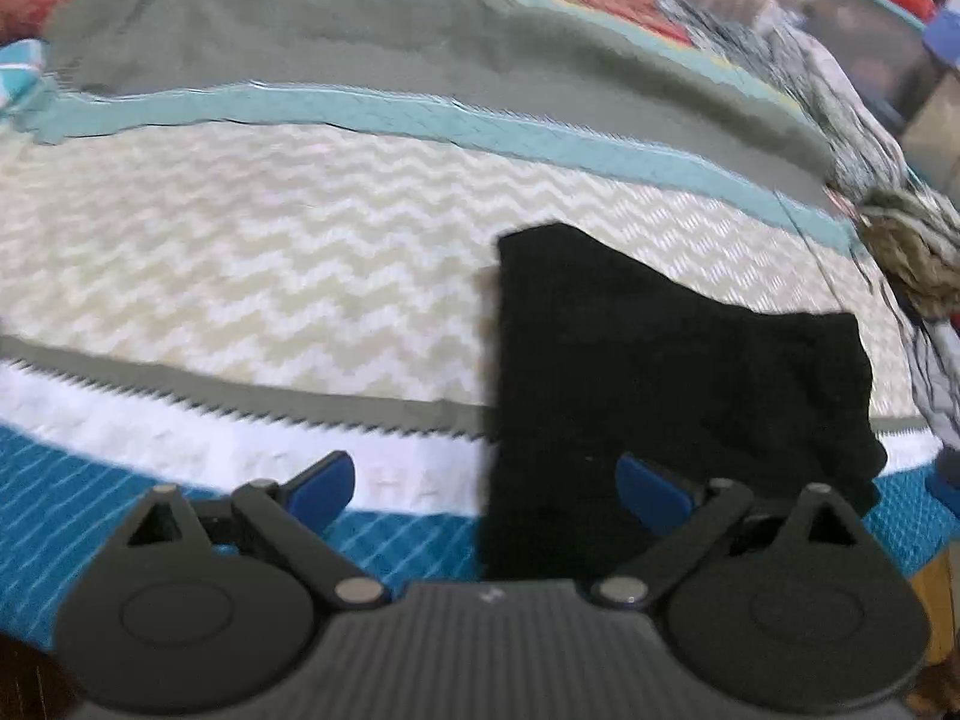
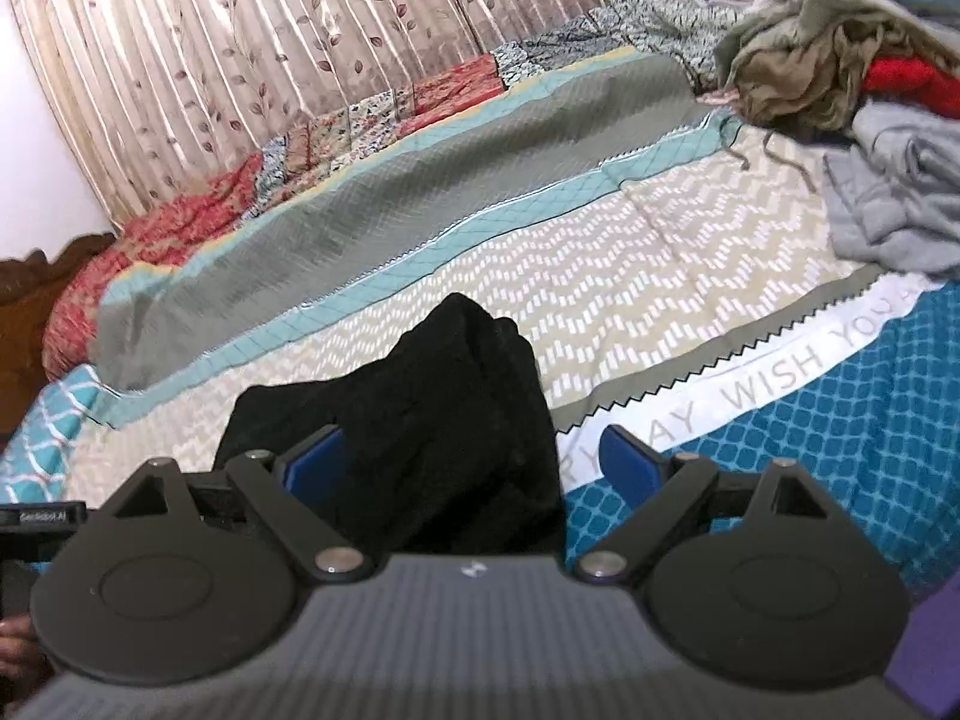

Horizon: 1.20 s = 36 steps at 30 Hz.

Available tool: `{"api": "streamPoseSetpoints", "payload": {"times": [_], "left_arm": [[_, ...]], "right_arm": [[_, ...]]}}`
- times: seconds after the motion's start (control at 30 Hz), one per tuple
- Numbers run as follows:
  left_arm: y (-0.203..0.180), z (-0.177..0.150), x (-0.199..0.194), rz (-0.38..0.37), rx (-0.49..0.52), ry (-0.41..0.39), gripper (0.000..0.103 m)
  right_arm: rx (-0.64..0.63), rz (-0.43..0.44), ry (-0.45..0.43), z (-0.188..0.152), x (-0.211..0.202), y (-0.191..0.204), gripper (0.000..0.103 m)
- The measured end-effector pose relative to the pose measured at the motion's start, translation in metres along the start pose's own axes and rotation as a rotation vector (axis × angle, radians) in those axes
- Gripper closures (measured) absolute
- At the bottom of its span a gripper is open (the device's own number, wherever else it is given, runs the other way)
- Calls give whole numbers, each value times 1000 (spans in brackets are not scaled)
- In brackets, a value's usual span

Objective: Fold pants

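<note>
Black pants [image 1: 660,372] lie folded into a compact shape on the patterned bedspread [image 1: 270,264], to the right of centre in the left wrist view. My left gripper [image 1: 486,489] is open just in front of their near edge, with the right blue finger over the cloth. In the right wrist view the black pants [image 2: 438,420] lie bunched between the blue fingers [image 2: 315,462] of my open right gripper [image 2: 474,462]. Neither gripper pinches the cloth.
A pile of other clothes, olive, red and grey [image 2: 852,108], sits at the far right of the bed. A pleated floral curtain [image 2: 270,48] hangs behind the bed. A wooden bed frame [image 2: 36,288] shows at the left. Crumpled patterned cloth [image 1: 900,240] lies at the bed's right edge.
</note>
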<state>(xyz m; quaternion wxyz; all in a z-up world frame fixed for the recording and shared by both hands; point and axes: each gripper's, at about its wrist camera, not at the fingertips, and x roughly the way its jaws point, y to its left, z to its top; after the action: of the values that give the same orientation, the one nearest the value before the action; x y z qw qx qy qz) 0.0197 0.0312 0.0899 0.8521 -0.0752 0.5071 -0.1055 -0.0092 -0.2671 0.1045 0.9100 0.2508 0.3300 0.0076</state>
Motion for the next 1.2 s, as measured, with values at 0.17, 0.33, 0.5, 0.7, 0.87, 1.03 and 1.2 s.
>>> {"api": "streamPoseSetpoints", "payload": {"times": [0.17, 0.33, 0.5, 0.7, 0.87, 1.03, 1.2], "left_arm": [[-16, 2, 42, -75, 51, 83, 7], [-14, -1, 70, -119, 28, 132, 10], [-23, -8, 67, -219, 7, 132, 41], [-19, 8, 44, -248, -30, 75, 77], [-35, 63, 2, -287, 47, -103, 78], [-47, 135, -25, -193, 101, -350, 77], [-56, 187, 38, 64, 110, -429, 72]], "right_arm": [[17, 45, 28, 7, 15, -15, 10], [36, 67, 89, 10, 44, -22, 10], [137, 177, 264, -6, 84, -26, 29], [119, 269, 265, 5, 76, 10, 63], [-8, 392, 91, 68, 57, 65, 64], [-184, 458, -143, 143, 68, 112, 64], [-208, 316, -188, 170, 147, 119, 62]]}}
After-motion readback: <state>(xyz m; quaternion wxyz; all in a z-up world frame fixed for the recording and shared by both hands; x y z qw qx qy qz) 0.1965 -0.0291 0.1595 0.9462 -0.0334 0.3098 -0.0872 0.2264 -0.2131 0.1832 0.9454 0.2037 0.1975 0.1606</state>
